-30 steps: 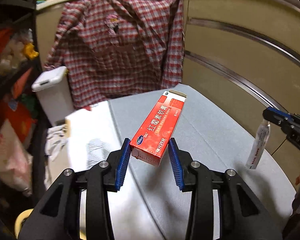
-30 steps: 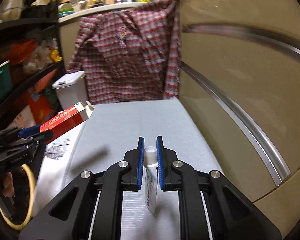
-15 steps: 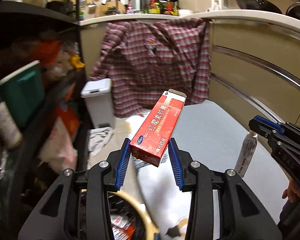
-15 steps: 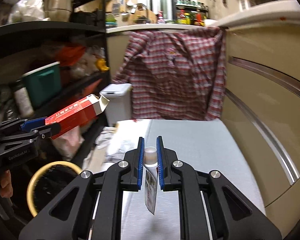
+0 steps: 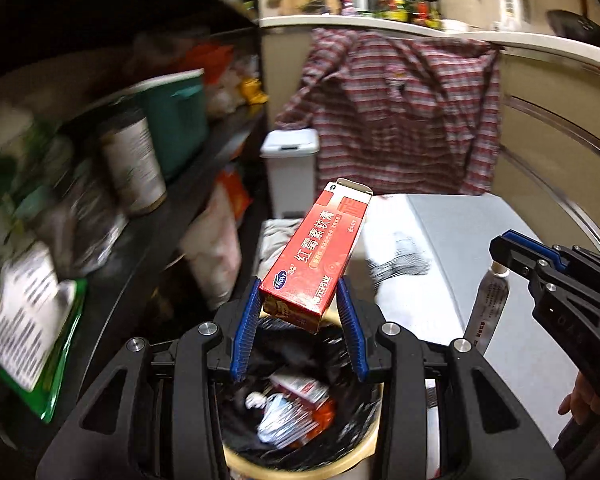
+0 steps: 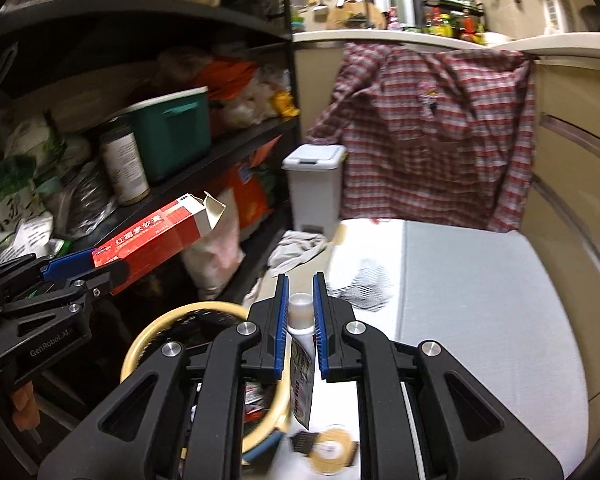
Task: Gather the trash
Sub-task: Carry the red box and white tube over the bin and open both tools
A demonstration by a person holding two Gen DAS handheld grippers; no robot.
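Black shelving (image 6: pixel 204 148) along the left side, crowded with bags, a teal tub (image 6: pixel 172 132) and a jar (image 6: pixel 124 164). Plaid shirt (image 6: pixel 432 136) draped from the counter edge at the far end, above a small white lidded bin (image 6: pixel 314 188). Grey table surface (image 6: pixel 480 300) to the right, with a patterned white cloth (image 6: pixel 364 280) on its left part.

Waste basket (image 5: pixel 374 446), cream-rimmed and lined with a black bag, low beside the table edge and directly under the left gripper (image 5: pixel 298 330); wrappers and a red carton already inside, presumably from collecting so far.

Left gripper clamped on the lower end of a red ointment box (image 5: pixel 320 256), blue pads against both side faces, open flap end raised and angled away. Box positioned over the basket mouth, judged ready for release by simply parting the fingers.

Right gripper (image 6: pixel 301 328) closed on the capped neck of a squeezed ointment tube (image 6: pixel 302 384), body of the tube hanging down below the fingers. Grip at the neck likely chosen as the stiffest part of a flattened tube. In the right wrist view, tube near the basket rim (image 6: pixel 140 344) but seemingly not yet fully over the opening; short shift leftward probably needed before dropping.

Small round object (image 6: pixel 332 448) low beside the basket, blurred and unidentified.
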